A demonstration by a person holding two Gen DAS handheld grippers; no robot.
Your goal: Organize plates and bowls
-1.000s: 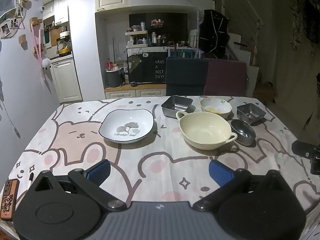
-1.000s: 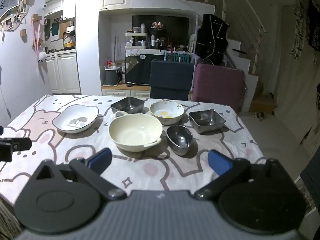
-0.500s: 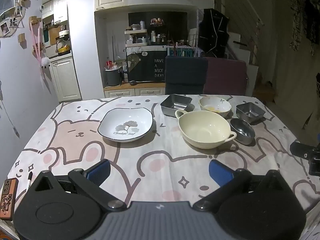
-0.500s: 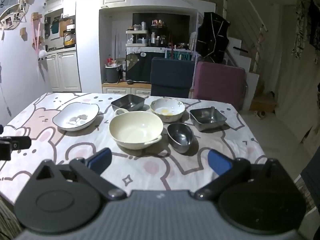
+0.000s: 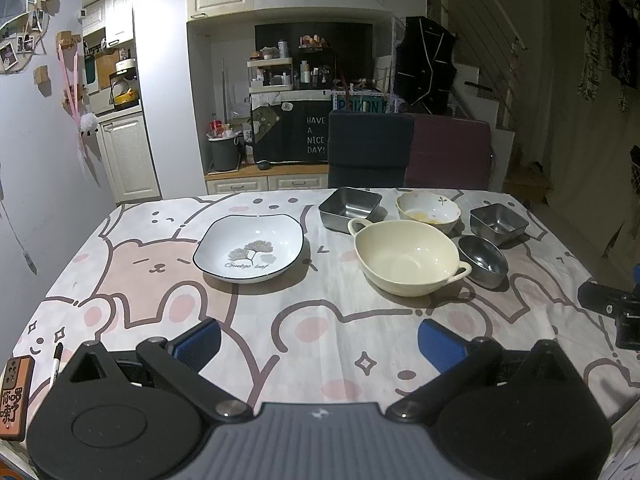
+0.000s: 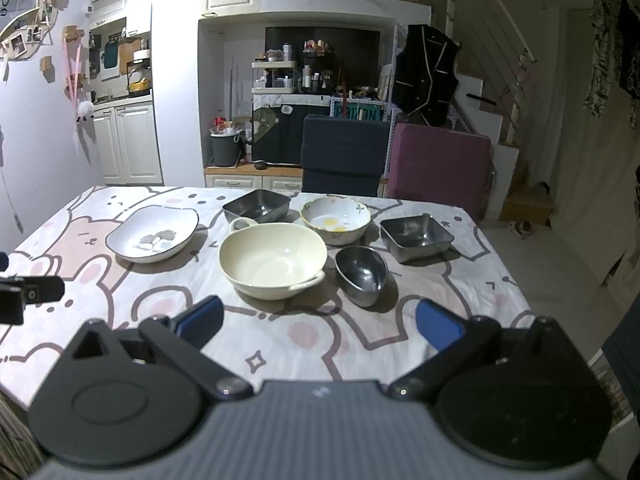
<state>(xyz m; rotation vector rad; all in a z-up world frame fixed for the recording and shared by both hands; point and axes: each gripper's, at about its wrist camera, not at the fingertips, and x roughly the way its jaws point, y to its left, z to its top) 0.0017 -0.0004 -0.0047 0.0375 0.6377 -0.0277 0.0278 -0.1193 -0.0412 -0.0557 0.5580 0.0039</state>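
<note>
A white plate with a leaf print (image 5: 249, 249) (image 6: 153, 238) lies left of centre on the bear-print tablecloth (image 5: 320, 320). To its right stands a cream two-handled bowl (image 5: 409, 261) (image 6: 273, 260). Behind it are a square steel dish (image 5: 349, 207) (image 6: 257, 205) and a flowered ceramic bowl (image 5: 427, 211) (image 6: 336, 220). A round steel bowl (image 5: 483, 260) (image 6: 361, 273) and a second square steel dish (image 5: 498, 222) (image 6: 416, 237) sit at the right. My left gripper (image 5: 318, 342) and right gripper (image 6: 319, 322) both hover open and empty over the near edge.
A phone in a case (image 5: 14, 396) and a pen (image 5: 56, 362) lie at the near left corner. Two chairs, dark blue (image 6: 344, 158) and maroon (image 6: 440, 168), stand behind the table. The floor drops away past the table's right edge (image 6: 516, 280).
Both grippers have drifted slightly, so the dishes sit a little differently in each view. Nothing on the table has moved and both grippers stay open.
</note>
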